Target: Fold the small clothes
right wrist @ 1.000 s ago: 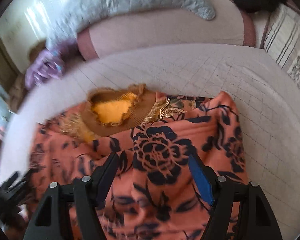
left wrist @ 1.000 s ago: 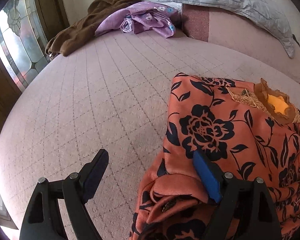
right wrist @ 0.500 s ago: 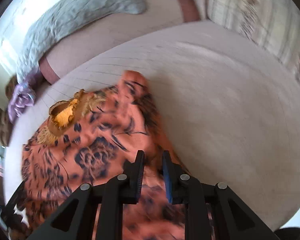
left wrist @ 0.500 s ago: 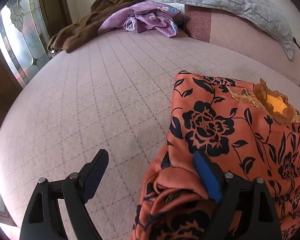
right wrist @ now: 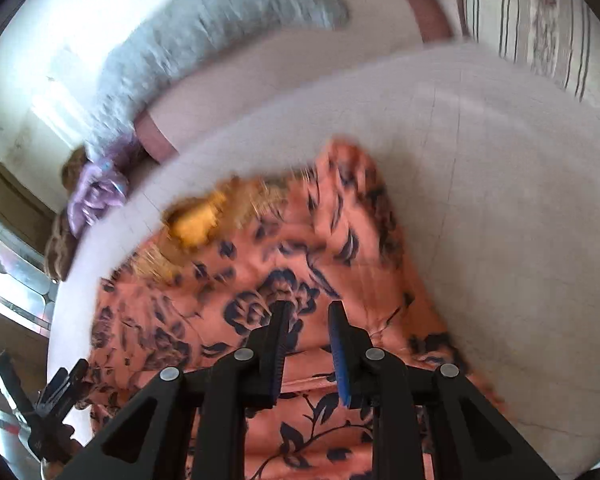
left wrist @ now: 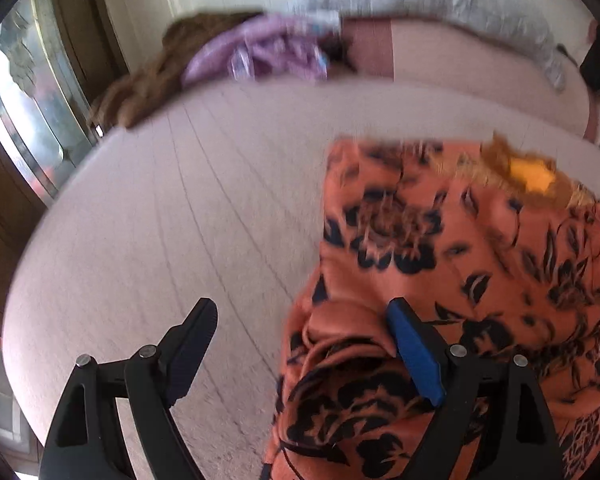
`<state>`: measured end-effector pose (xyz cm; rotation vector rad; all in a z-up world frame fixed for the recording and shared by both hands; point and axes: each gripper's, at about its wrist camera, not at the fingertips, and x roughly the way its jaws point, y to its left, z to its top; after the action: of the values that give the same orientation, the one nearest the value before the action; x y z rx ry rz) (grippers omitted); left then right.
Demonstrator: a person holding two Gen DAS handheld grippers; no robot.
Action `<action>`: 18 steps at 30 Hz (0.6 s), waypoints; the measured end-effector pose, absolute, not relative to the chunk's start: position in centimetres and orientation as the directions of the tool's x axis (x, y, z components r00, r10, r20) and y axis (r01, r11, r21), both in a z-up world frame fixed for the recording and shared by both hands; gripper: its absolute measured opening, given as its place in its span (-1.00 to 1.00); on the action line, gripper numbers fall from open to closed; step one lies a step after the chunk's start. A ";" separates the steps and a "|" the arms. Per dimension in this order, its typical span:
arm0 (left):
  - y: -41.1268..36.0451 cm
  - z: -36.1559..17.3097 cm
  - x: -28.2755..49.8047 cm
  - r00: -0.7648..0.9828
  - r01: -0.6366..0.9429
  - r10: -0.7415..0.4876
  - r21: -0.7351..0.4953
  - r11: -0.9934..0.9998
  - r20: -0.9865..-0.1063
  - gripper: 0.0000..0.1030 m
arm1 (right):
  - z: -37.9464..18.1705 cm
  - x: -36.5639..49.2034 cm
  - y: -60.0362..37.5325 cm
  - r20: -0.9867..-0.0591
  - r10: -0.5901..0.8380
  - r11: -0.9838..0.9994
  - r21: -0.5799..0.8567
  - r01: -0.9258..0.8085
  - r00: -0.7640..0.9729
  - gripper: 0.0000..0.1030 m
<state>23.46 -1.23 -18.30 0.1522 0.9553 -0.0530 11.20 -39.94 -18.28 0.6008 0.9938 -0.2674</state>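
Right gripper (right wrist: pixel 306 320) now clamped on floral garment (right wrist: pixel 260 280), left gripper (left wrist: pixel 300 326) fingers apart, quilted bed (left wrist: pixel 160 240)

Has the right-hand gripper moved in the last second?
Yes. The right gripper was wide open over the orange floral garment; now its fingers are nearly together, and the grey pillow has shifted in its view, so it swung rightward.

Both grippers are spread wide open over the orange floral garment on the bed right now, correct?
Not quite. Only the left gripper is spread wide, its fingers straddling the garment's bunched edge. The right wrist view shows the right gripper with its fingers drawn close together, a narrow gap left between them, over the orange floral garment on the bed. Whether it pinches cloth is unclear.
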 end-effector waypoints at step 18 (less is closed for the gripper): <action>-3.0 -19.5 24.3 0.480 0.206 -0.092 0.010 0.978 -0.872 0.75 | -20.9 22.3 -28.1 -0.835 0.324 0.862 0.454 0.224 0.445 -0.57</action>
<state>24.32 -3.03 -19.48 0.1194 1.0548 -0.1822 22.29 -28.08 -20.93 0.5575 1.1244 0.0660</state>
